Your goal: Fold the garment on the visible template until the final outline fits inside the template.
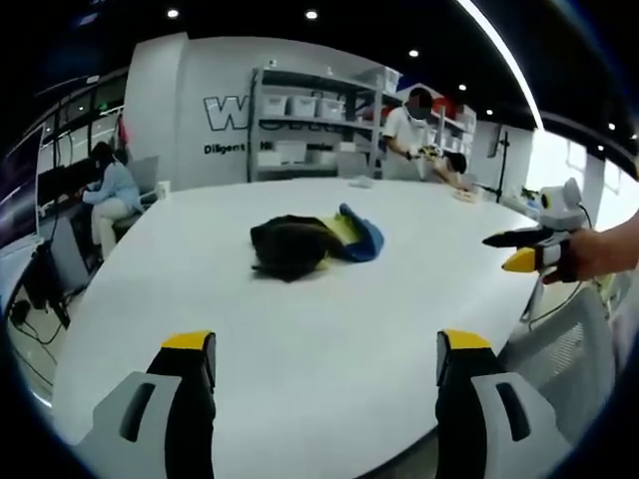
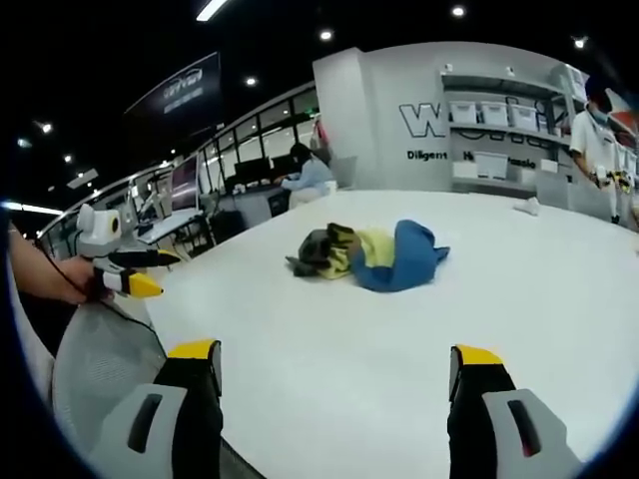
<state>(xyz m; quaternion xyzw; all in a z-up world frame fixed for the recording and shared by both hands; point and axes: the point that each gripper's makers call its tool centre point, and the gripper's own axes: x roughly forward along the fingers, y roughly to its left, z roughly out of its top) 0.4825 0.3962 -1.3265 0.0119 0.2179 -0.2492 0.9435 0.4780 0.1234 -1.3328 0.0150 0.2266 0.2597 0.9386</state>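
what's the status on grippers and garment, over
Left gripper open, empty, short of the garment. Right gripper open, empty, also held back. Garment bunched in a heap on the white table, unfolded. Nothing between jaws and garment.

One garment (image 1: 312,243), one table (image 1: 300,339), three people.

Opposed low views over shared table (image 1: 329,329)

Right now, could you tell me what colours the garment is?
Blue, yellow and dark grey-black garment; clearest in the right gripper view.
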